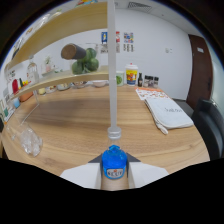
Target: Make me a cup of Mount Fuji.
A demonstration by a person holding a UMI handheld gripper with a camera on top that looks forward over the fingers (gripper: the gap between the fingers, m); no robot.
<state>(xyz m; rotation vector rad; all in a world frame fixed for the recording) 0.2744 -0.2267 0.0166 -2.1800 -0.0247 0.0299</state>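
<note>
Bottle: a small one with a blue upper part and a red-and-white label, standing upright between the fingers, right at their tips.
Fingers: pale and wedge-shaped, one at each side of the bottle and narrowly set; I cannot tell whether both press on it.
Stick: a long pale rod rising straight up from a small round cap just above the bottle's top, reaching to the top of the view.
Bench: a wooden top stretching ahead of the fingers, with a darker patch across its middle.
Glass: clear glassware lying on the bench to the left of the fingers, well apart from the bottle.
Cloth bag: white and flat, on the bench to the right beyond the fingers, with a printed sheet just behind it.
Jars: a few containers and dark bottles at the far edge of the bench by the white wall.
Shelves: wooden, to the far left, holding small bowls, cups and green round things.
Chair: dark, at the right end of the bench.
</note>
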